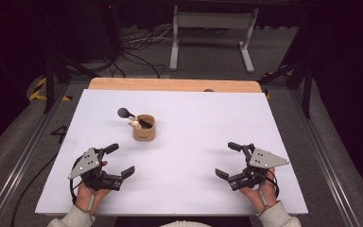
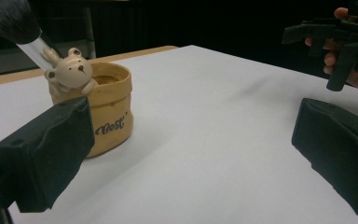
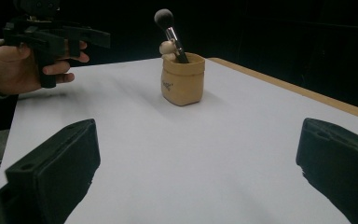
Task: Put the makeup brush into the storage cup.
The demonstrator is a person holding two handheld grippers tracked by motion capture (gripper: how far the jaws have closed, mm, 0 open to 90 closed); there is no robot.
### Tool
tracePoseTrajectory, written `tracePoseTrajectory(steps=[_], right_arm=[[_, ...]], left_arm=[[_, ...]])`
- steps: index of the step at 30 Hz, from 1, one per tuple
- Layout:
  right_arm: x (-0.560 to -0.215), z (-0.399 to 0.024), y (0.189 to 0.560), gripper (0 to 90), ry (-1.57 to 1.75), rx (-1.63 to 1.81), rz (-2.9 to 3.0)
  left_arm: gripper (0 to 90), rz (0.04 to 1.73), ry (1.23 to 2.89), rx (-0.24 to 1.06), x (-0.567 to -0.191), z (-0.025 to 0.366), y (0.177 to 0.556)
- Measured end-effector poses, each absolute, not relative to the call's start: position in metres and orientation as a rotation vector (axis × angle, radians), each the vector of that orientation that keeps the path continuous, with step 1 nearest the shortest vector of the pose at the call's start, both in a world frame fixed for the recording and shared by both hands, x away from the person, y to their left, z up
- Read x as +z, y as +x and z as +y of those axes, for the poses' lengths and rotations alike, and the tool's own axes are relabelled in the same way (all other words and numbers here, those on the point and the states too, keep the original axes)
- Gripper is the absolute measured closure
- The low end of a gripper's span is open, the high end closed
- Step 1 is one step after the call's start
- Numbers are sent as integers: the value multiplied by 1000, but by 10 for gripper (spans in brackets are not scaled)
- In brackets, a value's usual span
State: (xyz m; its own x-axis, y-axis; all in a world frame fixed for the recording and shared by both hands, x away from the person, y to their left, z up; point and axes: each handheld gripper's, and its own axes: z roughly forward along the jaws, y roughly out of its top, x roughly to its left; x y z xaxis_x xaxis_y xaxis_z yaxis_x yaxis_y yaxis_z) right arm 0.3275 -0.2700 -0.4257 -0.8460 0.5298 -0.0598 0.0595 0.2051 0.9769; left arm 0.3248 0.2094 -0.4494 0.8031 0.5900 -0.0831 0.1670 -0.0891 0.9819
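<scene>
Your left hand-held gripper (image 1: 122,161) rests low over the near part of the white tabletop (image 1: 194,118), its jaws spread wide with nothing between them. Your right hand-held gripper (image 1: 228,161) sits well apart from it on the other side, jaws likewise spread and bare.

The tan pot (image 1: 144,127) stands upright ahead of your left hand-held gripper and a little to its inner side, nearer to it than to your right one. A small bear figure (image 2: 71,71) clings to the pot's rim on the side facing you. A makeup brush (image 3: 170,31) stands in the pot, bristles up, leaning away from your right hand-held gripper.

Bare tabletop lies between each hand-held gripper and the pot. Beyond the far edge, cables (image 1: 137,47) lie on the floor beside a grey stand (image 1: 212,38).
</scene>
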Motion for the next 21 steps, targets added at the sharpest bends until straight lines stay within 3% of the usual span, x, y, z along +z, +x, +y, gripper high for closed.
tracePoseTrajectory(steps=[21], right_arm=[[-439,-266,331,0,574,1661,2130]], left_arm=[[0,566,1705,372,-463,204,332]])
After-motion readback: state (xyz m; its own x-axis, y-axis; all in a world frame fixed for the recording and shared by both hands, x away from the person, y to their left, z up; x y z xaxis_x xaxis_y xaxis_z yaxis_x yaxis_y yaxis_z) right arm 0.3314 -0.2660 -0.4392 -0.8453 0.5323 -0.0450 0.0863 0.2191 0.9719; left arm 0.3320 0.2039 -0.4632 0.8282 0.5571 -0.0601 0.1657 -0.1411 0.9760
